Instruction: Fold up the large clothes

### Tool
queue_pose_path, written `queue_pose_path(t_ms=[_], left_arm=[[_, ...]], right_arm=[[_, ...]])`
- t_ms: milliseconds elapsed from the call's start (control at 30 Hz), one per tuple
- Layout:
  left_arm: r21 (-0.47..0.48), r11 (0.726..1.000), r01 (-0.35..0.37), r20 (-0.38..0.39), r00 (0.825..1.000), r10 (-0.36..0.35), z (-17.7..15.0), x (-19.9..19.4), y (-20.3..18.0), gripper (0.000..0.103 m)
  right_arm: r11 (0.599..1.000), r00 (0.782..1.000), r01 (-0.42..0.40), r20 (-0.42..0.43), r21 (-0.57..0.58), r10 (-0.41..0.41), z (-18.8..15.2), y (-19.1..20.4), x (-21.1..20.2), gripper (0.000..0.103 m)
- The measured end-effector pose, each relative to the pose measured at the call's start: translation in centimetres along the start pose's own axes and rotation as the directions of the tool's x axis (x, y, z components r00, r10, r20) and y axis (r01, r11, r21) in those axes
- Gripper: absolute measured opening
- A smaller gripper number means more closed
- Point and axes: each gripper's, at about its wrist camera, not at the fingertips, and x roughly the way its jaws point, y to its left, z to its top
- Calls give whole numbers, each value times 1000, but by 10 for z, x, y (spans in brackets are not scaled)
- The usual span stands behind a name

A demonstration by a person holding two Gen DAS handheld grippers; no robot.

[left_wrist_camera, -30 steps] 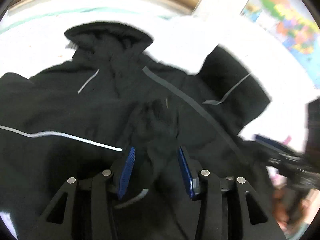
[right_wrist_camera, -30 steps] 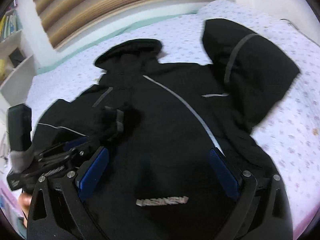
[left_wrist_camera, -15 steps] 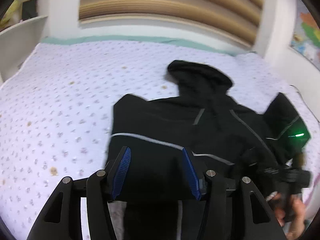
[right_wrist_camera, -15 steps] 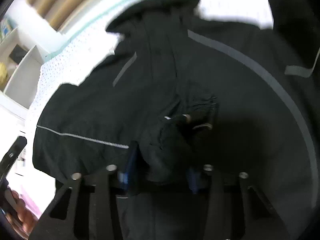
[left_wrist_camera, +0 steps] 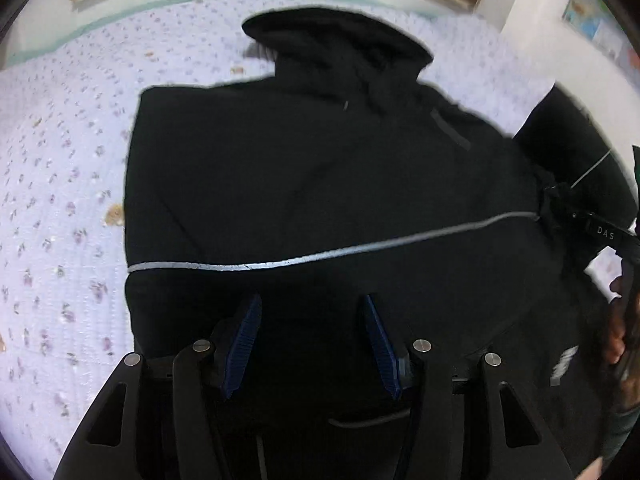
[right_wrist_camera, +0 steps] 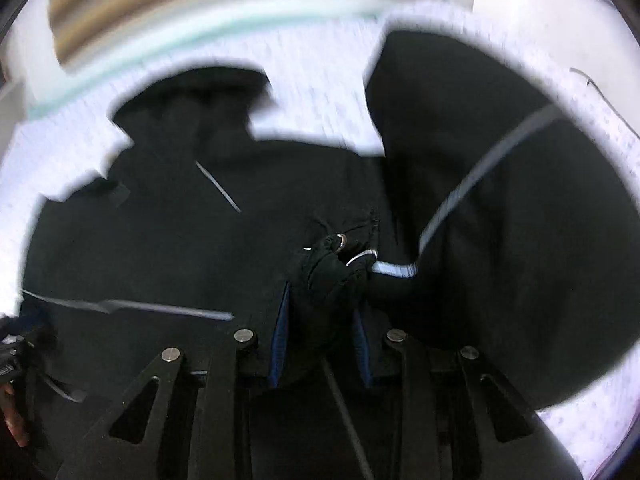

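Note:
A large black hooded jacket [left_wrist_camera: 312, 184] with thin grey reflective stripes lies spread on the bed, hood at the far end. Its left sleeve is folded across the body, the stripe running sideways. My left gripper [left_wrist_camera: 310, 344] is open and empty just above the jacket's lower part. My right gripper [right_wrist_camera: 322, 336] is shut on the cuff of the folded sleeve [right_wrist_camera: 336, 264], a bunch of black cloth between the blue pads. The other sleeve [right_wrist_camera: 500, 208] lies bent upward on the right. The right gripper also shows at the right edge of the left wrist view [left_wrist_camera: 592, 224].
The bed [left_wrist_camera: 60, 208] has a white cover with small flowers. A striped wooden headboard [right_wrist_camera: 224, 4] stands at the far end. A white wall with a coloured map [left_wrist_camera: 592, 20] is on the right. A person's hand [left_wrist_camera: 618, 320] shows at the right edge.
My right gripper has closed on the sleeve cuff and carried it to the right across the jacket body. My left gripper let go, pulled back and now hovers low over the jacket.

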Motion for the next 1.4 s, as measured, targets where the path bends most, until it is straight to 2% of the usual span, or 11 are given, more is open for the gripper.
queue_pose_path(t_ms=[100,200,300,367,433,500,600,833,1033,1233,1400], left_arm=[[-8,1000,12,-1,1000,-12,0,-4,1,54],[-33,998,61,47,997,-59,-1,-24,4,54],[-32,989,148,133,981,-142,-2,-52,2,54],[-30,990,135,174,976,-127,1,-59,-1,54],[-22,994,109,162,981,-104,2,-53,-7,54],[-15,997,75,102,992,-73,0,-29,-9,54],[19,1000,-5,56,998,4,-11,0,-7,54],[51,997,-58,69,996,55,-8,-3,-9,54],[106,993,57,125,990,-70,5,-60,-53,54],[267,954,133,168,969,-182,34,-82,-173,54],[233,950,207,113,965,-238,62,-32,-232,54]], right_arm=[[999,999,32,-8,-23,-32,-8,1,9,33],[1000,999,12,33,-11,-12,-6,-3,-19,35],[998,977,-55,204,-17,57,-7,1,-72,58],[992,963,-97,243,-76,113,-6,20,-88,64],[985,971,-124,192,-124,146,-3,42,-75,64],[984,986,-64,143,-165,88,-9,61,-48,63],[983,999,-40,-40,-178,33,-26,70,10,63],[980,996,-82,0,-182,84,-32,62,-6,64],[954,954,-257,116,-154,276,-56,13,-109,64],[972,941,-228,242,-58,235,-54,-72,-164,69],[971,942,-207,291,121,164,-44,-167,-171,73]])
